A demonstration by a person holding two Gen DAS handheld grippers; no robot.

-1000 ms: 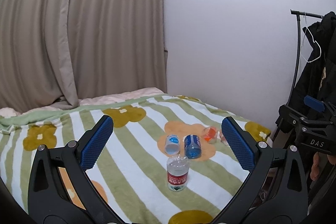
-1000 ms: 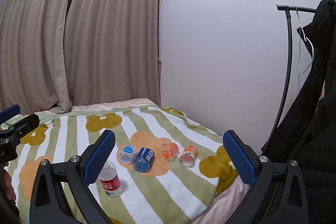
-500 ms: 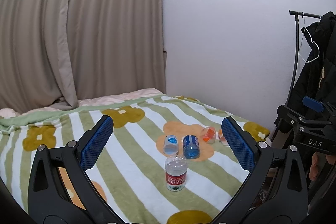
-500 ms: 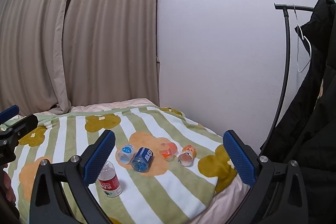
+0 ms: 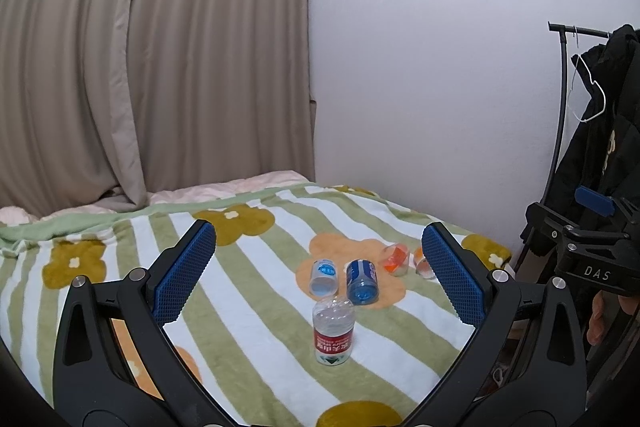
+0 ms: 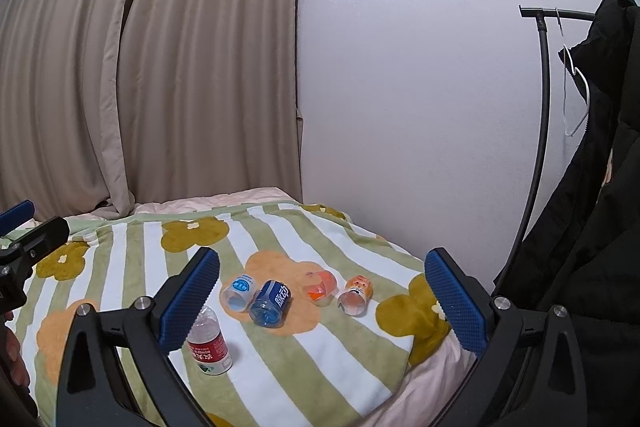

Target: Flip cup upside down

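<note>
Both my jaws wide, nothing held: left gripper (image 5: 318,271), right gripper (image 6: 322,293), hovering above the bed. On the striped blanket (image 6: 132,251): red-label cup (image 5: 333,331) stands base-up nearest me; clear cup (image 5: 322,277), blue cup (image 5: 362,281), orange cup (image 6: 320,287) and cartoon cup (image 6: 355,294) lie sideways beyond it in a row.

A bed covered by a green-and-white striped fleece blanket with flower patches (image 5: 248,307) sits against a plain white wall (image 5: 432,75). Beige pleated curtains (image 5: 152,59) hang behind. A black metal clothes rack (image 6: 540,115) holds a black padded coat (image 6: 600,211).
</note>
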